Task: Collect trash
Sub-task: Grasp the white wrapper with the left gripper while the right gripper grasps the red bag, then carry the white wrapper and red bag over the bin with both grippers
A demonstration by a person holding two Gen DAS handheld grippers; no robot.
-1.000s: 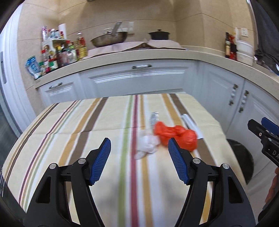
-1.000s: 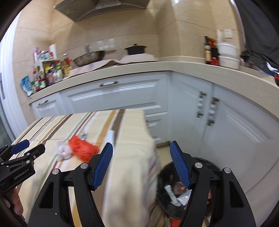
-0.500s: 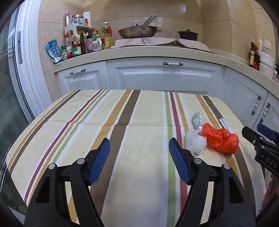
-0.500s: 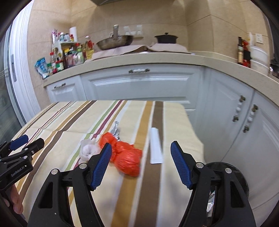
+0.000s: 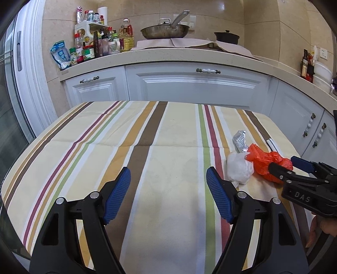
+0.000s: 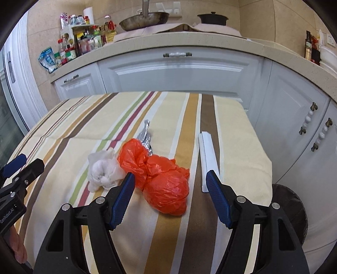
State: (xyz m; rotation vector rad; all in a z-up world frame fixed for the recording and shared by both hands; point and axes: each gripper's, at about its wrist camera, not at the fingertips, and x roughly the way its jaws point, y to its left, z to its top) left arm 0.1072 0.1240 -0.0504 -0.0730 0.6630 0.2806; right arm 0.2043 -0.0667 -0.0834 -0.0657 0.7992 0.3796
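Left tool (image 5: 168, 190): tilted down over the near-centre worktop (image 5: 147, 130), blue pads apart, jaws opening, nothing between them. Seen from the right wrist view it sits at the far left edge (image 6: 19, 166), a bit of the holding hand (image 6: 18, 248) below it.

Right tool (image 6: 170, 186): tilted down, to the right of the left tool, jaws closing; pads not pressing anything, though they frame the orange bag (image 6: 160, 179) lying beyond them. From the left wrist view it enters at right (image 5: 291, 165), fingers (image 5: 316, 231) of its hand underneath.

White kitchen cabinets (image 5: 195, 84), beige tiles (image 5: 261, 19)
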